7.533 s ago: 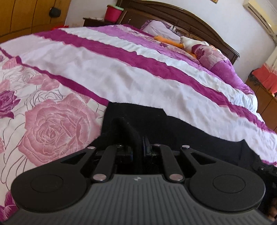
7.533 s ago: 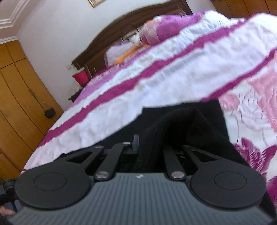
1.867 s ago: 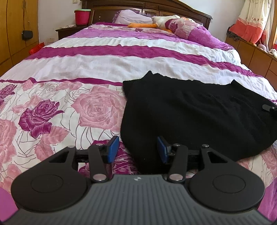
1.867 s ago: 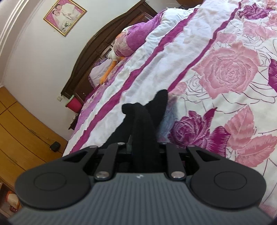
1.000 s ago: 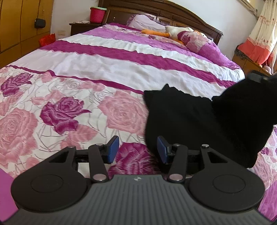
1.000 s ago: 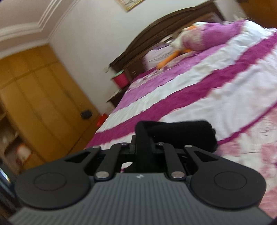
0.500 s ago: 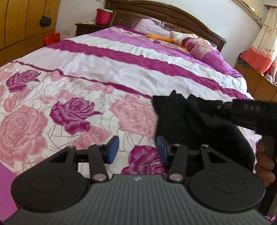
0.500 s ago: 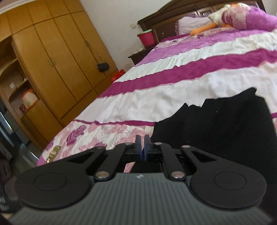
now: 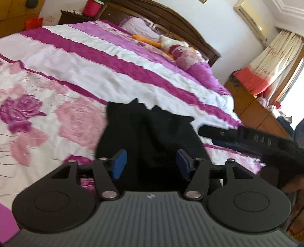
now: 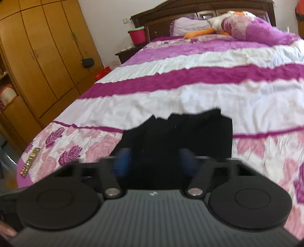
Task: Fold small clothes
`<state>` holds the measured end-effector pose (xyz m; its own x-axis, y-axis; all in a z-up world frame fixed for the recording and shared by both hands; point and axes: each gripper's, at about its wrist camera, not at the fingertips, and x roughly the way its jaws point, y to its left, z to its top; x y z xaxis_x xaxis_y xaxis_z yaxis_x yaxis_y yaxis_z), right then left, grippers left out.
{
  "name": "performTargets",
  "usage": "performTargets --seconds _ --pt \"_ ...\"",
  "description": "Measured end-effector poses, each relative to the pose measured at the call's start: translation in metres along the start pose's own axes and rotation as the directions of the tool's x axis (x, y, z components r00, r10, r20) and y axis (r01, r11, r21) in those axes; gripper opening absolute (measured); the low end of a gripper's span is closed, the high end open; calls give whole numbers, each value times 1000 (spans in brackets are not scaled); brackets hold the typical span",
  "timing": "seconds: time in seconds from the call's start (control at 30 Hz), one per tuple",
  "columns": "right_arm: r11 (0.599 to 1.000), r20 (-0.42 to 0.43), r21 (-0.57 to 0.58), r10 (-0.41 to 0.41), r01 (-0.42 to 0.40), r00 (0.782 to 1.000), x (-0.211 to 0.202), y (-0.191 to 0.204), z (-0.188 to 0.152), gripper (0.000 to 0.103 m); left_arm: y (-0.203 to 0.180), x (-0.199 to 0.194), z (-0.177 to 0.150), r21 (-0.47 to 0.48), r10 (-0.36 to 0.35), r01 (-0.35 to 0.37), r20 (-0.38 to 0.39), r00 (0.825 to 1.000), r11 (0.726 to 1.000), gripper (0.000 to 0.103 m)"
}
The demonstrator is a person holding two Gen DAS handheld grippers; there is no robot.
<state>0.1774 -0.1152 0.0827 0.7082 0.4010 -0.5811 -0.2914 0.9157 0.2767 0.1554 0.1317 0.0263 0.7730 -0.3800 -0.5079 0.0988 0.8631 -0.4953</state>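
A folded black garment (image 9: 150, 131) is lying on the rose-patterned bedspread (image 9: 62, 117), directly ahead at 12 o'clock of both grippers. The left gripper (image 9: 151, 166) and right gripper (image 10: 154, 161) are each hovering over its near edge with blue pads spread wide and gripping nothing. In the left view, the right tool's dark body is crossing at 3 o'clock, while a stuffed toy (image 10: 207, 31) and pillows are sitting near the headboard (image 10: 190, 15).
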Motion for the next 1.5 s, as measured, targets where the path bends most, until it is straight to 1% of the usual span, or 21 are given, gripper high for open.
performTargets --seconds 0.07,0.17,0.27,0.33,0.5,0.57,0.6,0.63,0.67,0.7,0.73,0.77,0.8,0.9,1.03,1.13,1.2,1.27,1.37,1.43,1.5 --pt "1000 -24 -23 11 -11 1000 7 4 10 71 -3 7 -1 -3 -5 5 0 1000 1000 66" --pt "1000 -144 -26 -6 2 990 32 13 28 71 -2 17 -3 -17 -37 36 -16 999 999 66" --pt "998 -259 -56 -36 22 965 64 25 39 70 0 27 -7 -35 -64 63 -41 997 997 66" --pt "995 -316 -96 -67 38 946 84 34 41 69 1 33 -10 -49 -75 73 -51 996 996 66" --pt "981 -385 -175 -151 88 910 127 48 37 69 5 41 -16 -70 -117 114 -47 992 991 66" --pt "977 -399 -185 -175 108 900 139 49 33 63 4 42 -16 -62 -125 122 -44 991 991 65" --pt "973 -397 -199 -191 119 898 144 49 29 51 3 43 -16 -57 -131 129 -46 990 990 65" --pt "967 -388 -216 -209 132 898 146 49 27 38 3 45 -16 -56 -144 142 -51 988 988 65" --pt "962 -375 -234 -223 141 900 146 49 24 31 2 47 -17 -57 -165 161 -62 984 985 62" --pt "959 -364 -247 -226 141 904 145 47 22 20 1 50 -18 -53 -170 167 -73 983 985 54" --pt "959 -358 -250 -220 134 907 144 45 21 18 -2 52 -20 -42 -167 164 -80 983 986 50" --pt "961 -351 -244 -211 128 912 141 42 20 14 -4 54 -22 -31 -162 160 -85 983 987 38" --pt "964 -343 -236 -201 122 918 137 40 20 13 -6 55 -23 -22 -162 161 -83 983 987 31" --pt "968 -289 -223 -175 111 941 120 38 25 12 -9 48 -24 11 -165 166 -53 985 986 24" --pt "980 -191 -184 -107 72 976 87 45 44 12 -9 26 -15 38 -167 166 14 986 985 23" --pt "981 -141 -192 -58 30 988 75 61 58 12 -8 8 -5 72 -134 129 81 988 989 23" --pt "978 -127 -210 -33 6 991 75 75 62 12 2 0 0 75 -114 106 103 988 992 23" --pt "973 -129 -232 -23 -8 991 83 87 60 12 10 -3 2 71 -77 69 104 992 995 24" --pt "968 -158 -252 -29 -12 987 108 100 47 12 27 6 -1 50 6 -10 72 997 999 24" --pt "968 -187 -252 -30 -18 982 126 103 34 13 38 11 -10 51 59 -61 47 997 997 24" --pt "967 -210 -254 -27 -28 977 140 103 21 15 45 15 -16 55 89 -90 25 996 994 25"
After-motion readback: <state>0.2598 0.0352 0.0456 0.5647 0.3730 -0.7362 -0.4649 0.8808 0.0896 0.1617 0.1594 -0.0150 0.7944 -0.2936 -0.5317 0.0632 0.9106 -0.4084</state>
